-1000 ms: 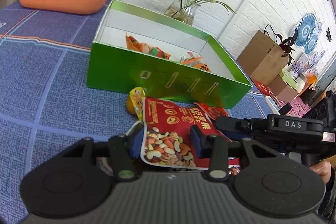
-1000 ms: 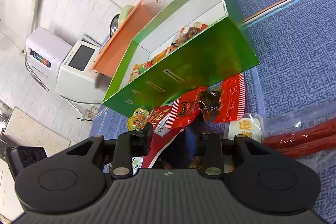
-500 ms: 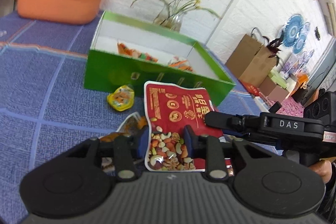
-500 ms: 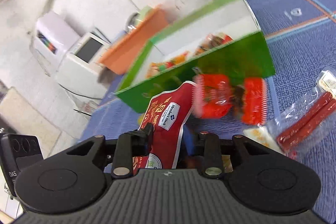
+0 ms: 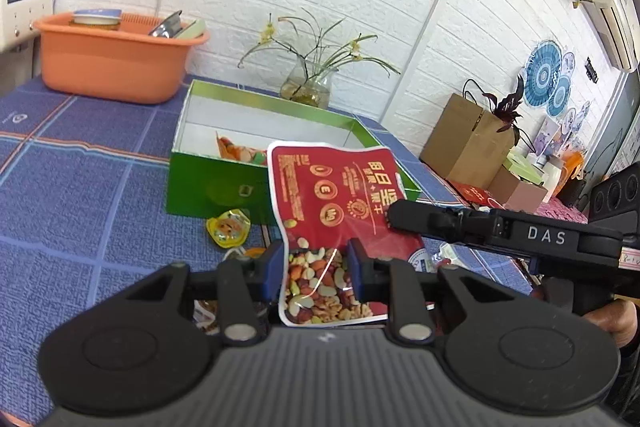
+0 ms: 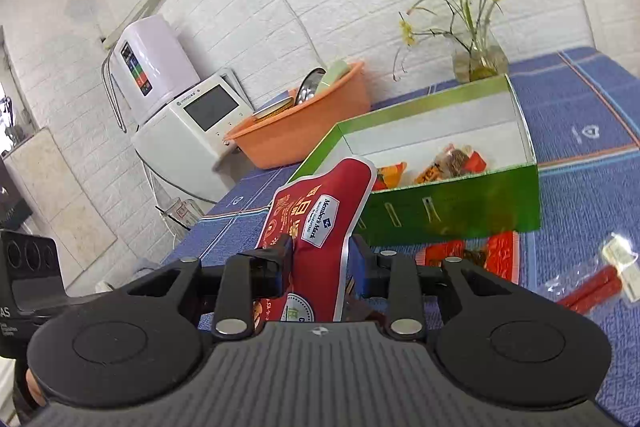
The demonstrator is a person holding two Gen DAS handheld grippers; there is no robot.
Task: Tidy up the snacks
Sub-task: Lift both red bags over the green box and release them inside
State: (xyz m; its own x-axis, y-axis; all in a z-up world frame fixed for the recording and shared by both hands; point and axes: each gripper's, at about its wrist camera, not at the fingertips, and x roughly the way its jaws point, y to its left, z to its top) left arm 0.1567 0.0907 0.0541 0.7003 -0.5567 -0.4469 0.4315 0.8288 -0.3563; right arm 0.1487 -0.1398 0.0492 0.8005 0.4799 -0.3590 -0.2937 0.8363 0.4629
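Red foil is sitting between the closing jaws of your left gripper (image 5: 316,273), which is pinching the nut pouch (image 5: 332,211); your right gripper (image 6: 320,263) is gripping its other edge. You are carrying it, long axis pointing toward the green box (image 5: 208,187) mid-table. Next, lift over the near wall and release.

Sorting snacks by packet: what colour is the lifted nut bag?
Red, with gold print; the nut bag shows best in the left wrist view.
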